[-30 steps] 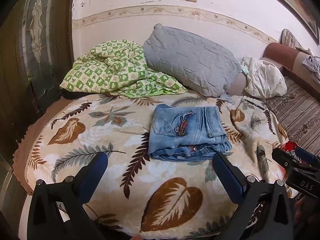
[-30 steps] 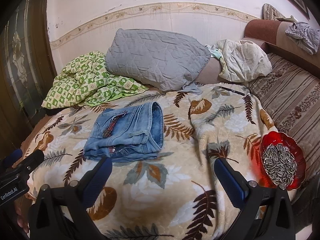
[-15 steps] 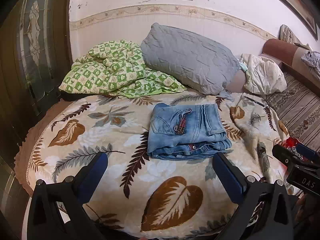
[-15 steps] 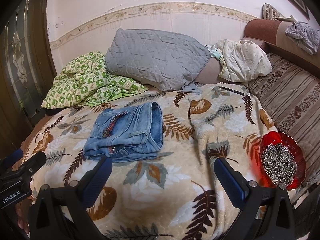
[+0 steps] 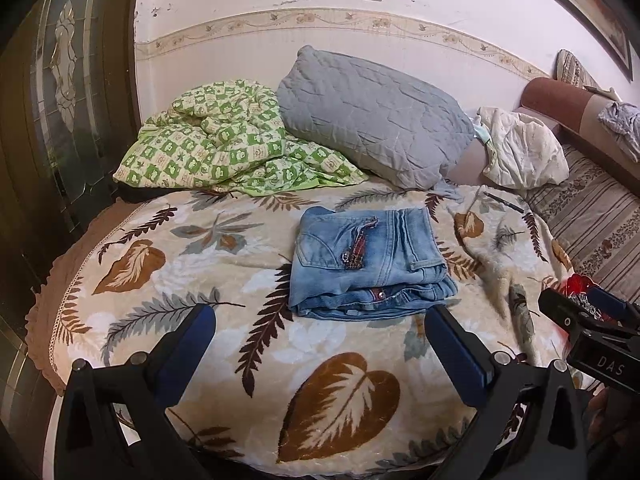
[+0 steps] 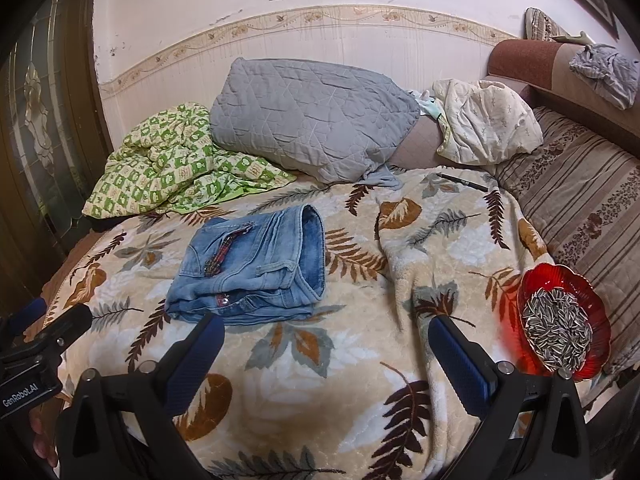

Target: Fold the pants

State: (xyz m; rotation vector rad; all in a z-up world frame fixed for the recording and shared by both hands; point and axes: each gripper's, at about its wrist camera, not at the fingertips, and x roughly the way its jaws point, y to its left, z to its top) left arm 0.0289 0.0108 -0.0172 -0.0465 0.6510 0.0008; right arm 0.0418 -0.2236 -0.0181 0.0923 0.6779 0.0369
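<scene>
Left wrist view: your left hand-held gripper (image 5: 320, 332) hangs w/ fingers spread wide apart, holding nothing, just short of the folded pants (image 5: 370, 262). Pants lie as a compact denim stack on the leaf-print blanket (image 5: 340, 396) mid-bed, clear of both tools. Right wrist view: your right hand-held gripper (image 6: 326, 342) is likewise spread wide & empty, pants (image 6: 256, 272) ahead-left of it. Red dish of seeds (image 6: 560, 322) sits near the right finger, at blanket edge. Grey pillow (image 6: 308, 120) & green checked quilt (image 6: 168, 164) lie behind the pants by the wall.
</scene>
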